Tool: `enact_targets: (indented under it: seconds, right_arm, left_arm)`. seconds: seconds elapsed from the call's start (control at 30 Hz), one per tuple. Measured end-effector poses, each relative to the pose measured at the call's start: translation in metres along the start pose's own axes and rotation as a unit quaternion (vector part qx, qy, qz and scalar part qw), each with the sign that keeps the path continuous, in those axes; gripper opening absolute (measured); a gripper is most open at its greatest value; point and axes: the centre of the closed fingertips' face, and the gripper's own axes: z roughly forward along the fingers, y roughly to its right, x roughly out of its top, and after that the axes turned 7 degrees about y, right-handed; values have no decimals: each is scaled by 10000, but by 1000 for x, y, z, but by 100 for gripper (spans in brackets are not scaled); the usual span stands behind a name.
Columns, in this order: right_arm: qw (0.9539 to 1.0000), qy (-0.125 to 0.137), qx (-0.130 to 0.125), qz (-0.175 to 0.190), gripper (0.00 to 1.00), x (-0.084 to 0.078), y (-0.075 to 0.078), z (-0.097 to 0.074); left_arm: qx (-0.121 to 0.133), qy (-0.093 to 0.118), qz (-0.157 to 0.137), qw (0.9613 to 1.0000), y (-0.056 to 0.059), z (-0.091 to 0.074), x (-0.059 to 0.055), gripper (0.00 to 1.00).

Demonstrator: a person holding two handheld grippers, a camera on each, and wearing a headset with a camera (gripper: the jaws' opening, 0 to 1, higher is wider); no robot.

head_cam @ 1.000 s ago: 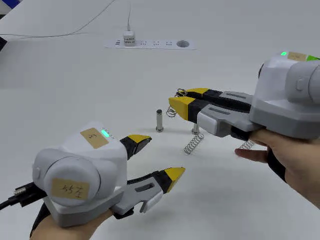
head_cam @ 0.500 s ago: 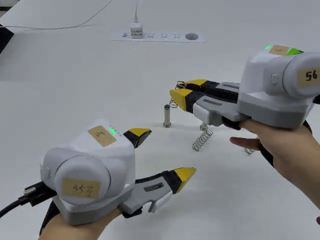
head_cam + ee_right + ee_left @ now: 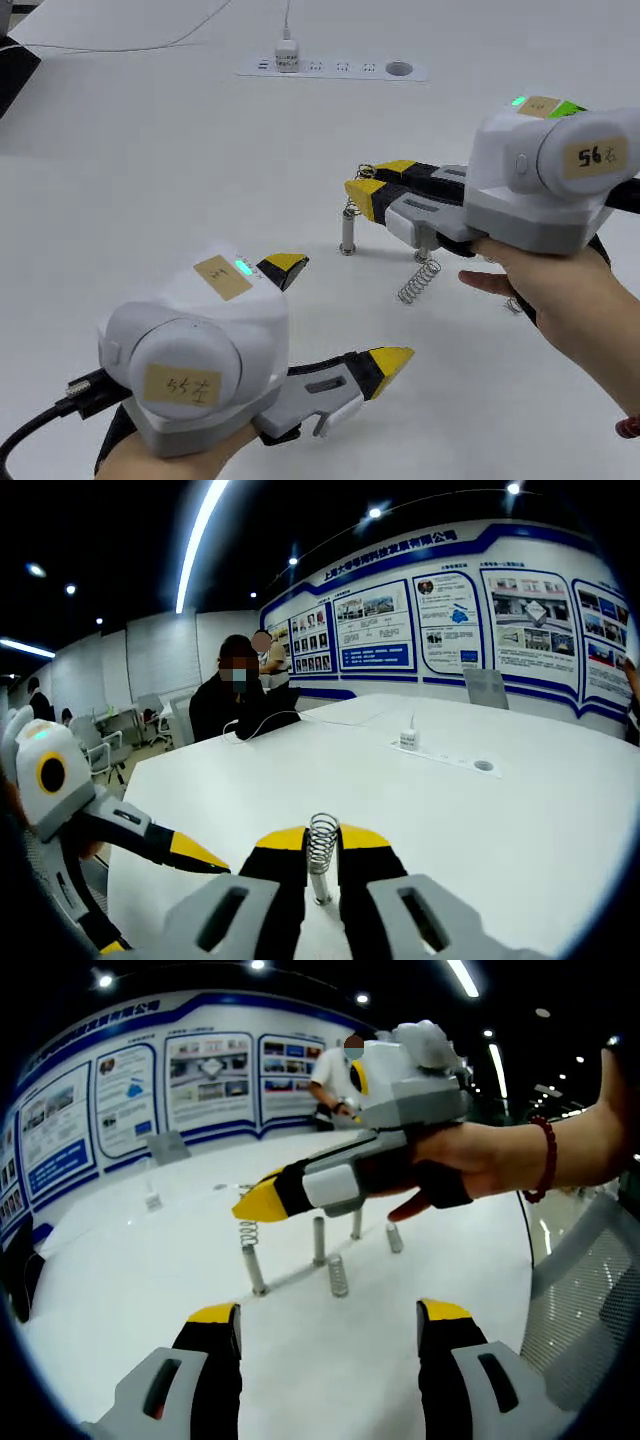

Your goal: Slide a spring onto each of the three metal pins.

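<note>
right gripper view shows right gripper pinching a spring atop a pin; left gripper gapes.

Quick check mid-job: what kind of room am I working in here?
Probably an office showroom or meeting hall: a large white table carrying a power strip, blue-framed display boards along the wall, and a person seated in the background.

White table runs under and ahead of both pairs of jaws. Power strip lies well ahead of the right jaws, off to their right, with a white adapter plugged into it. A seated person is ahead-left, past the table edge. Blue-framed wall posters are far ahead, with a grey chair below them.
</note>
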Motion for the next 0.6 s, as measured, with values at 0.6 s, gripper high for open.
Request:
enact_targets:
  seconds: [0.6]
  right_arm:
    - [9993, -223, 78, -280, 12, -10, -5, 4]
  left_arm:
    - [27, -37, -117, 9999, 0, 0, -3, 81]
